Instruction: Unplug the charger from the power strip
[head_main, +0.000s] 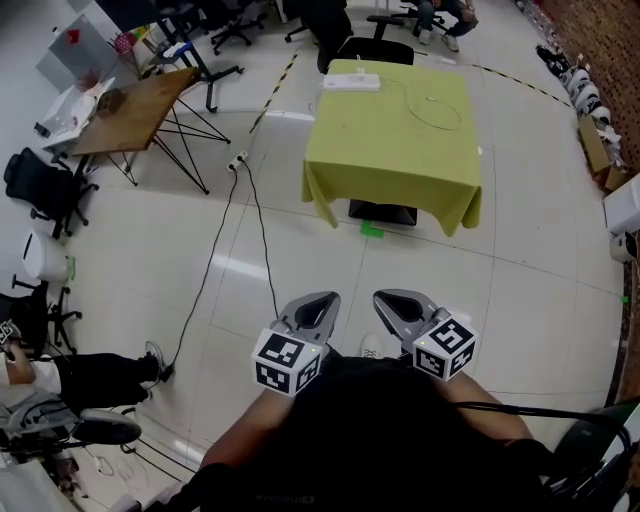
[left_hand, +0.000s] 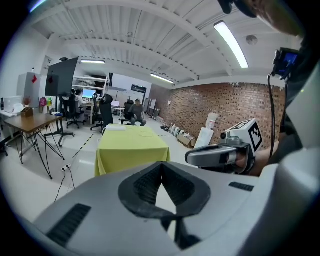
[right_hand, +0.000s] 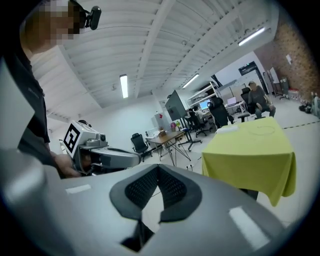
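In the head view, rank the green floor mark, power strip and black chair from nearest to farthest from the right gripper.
1. green floor mark, just before the table.
2. power strip, at the table's far edge, left side.
3. black chair, behind the table.

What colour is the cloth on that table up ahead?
The tablecloth is plain yellow-green. The head view shows it best.

The power strip (head_main: 350, 83) at the far edge of the table (head_main: 395, 160) is too small to tell what is plugged into it. A seated person (head_main: 75, 378) is cut off by the head view's left edge.
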